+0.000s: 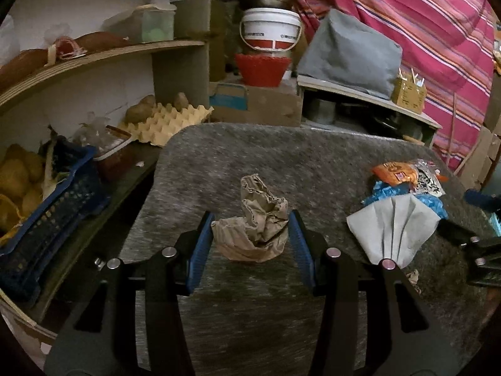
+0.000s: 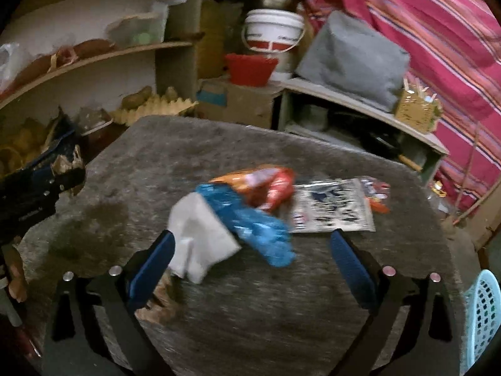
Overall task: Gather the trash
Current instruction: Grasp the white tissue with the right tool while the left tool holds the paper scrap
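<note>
Felt, grey and mottled, covers the round-cornered table (image 1: 250,156) on which all the rubbish lies, and we place everything against this table. Beyond its far edge stands a striped pink and red curtain (image 1: 422,31), to the left of it a pale wooden shelf unit (image 1: 109,53) holding a cardboard egg tray (image 1: 169,119) and a dark blue plastic crate (image 1: 47,206). Behind the table's far edge we also see a white plastic bucket (image 1: 271,28) above a red basket (image 1: 262,69). At the table's right near corner, in the right wrist view, a pale blue perforated plastic basket (image 2: 483,310) shows.

On the table's middle our left gripper (image 1: 250,228) is clamped on a crumpled brown paper bag (image 1: 253,232), both blue pads pressing its sides. Toward the table's right side lies a heap: a folded white paper napkin (image 2: 200,238), a crinkled blue plastic wrapper (image 2: 253,225), an orange and red snack packet (image 2: 263,188) and a flat white printed packet (image 2: 332,210). Our right gripper (image 2: 250,247) hangs over this heap with its jaws wide apart; the napkin and blue wrapper lie between them, and we cannot tell whether the left pad touches the napkin.
</note>
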A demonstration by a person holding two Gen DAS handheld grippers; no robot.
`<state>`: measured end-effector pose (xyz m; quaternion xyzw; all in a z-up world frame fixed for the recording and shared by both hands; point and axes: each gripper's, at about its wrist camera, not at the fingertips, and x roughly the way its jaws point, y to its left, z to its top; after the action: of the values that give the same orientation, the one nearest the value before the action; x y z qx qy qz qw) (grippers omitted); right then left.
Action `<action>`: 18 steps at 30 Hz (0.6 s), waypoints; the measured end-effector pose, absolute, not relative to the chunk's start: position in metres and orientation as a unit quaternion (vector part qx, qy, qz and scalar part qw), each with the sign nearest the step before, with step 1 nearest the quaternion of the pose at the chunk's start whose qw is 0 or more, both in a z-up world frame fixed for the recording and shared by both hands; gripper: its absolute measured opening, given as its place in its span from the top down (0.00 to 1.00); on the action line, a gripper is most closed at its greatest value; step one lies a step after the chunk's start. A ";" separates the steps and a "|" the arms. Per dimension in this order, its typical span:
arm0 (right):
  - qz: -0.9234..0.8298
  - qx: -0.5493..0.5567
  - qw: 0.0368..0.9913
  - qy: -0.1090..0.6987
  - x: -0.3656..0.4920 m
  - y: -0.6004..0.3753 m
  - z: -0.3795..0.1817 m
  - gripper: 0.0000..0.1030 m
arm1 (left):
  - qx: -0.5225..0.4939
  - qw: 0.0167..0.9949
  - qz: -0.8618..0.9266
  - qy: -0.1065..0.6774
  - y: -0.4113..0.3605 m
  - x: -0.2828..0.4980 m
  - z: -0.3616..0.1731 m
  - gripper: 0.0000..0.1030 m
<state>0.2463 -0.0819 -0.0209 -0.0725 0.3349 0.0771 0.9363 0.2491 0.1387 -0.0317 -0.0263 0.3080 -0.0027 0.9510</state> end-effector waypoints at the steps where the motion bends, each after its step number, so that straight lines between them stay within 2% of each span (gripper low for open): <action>1: 0.080 -0.078 0.934 0.340 0.250 -0.075 -0.023 0.19 | -0.029 0.951 -0.001 0.307 0.141 0.248 -0.031 0.54; 3: 0.081 -0.086 0.931 0.344 0.255 -0.065 -0.027 0.21 | -0.037 0.952 0.003 0.305 0.149 0.247 -0.029 0.54; 7: 0.084 -0.101 0.924 0.358 0.266 -0.047 -0.033 0.38 | -0.040 0.952 0.016 0.304 0.158 0.247 -0.030 0.54; 11: 0.080 -0.116 0.917 0.374 0.271 -0.038 -0.042 0.50 | -0.043 0.952 0.016 0.304 0.160 0.247 -0.030 0.54; 14: 0.081 -0.120 0.916 0.374 0.269 -0.041 -0.044 0.68 | -0.038 0.952 0.014 0.304 0.159 0.246 -0.030 0.54; 16: 0.088 -0.119 0.916 0.374 0.265 -0.046 -0.042 0.85 | -0.035 0.952 0.013 0.305 0.156 0.246 -0.030 0.54; 18: 0.099 -0.115 0.916 0.371 0.260 -0.052 -0.037 0.88 | -0.033 0.952 0.011 0.305 0.154 0.247 -0.030 0.54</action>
<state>0.2604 -0.0517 -0.0370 -0.1147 0.3710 0.0989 0.9162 0.2471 0.1535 -0.0296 -0.0329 0.3055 0.0111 0.9516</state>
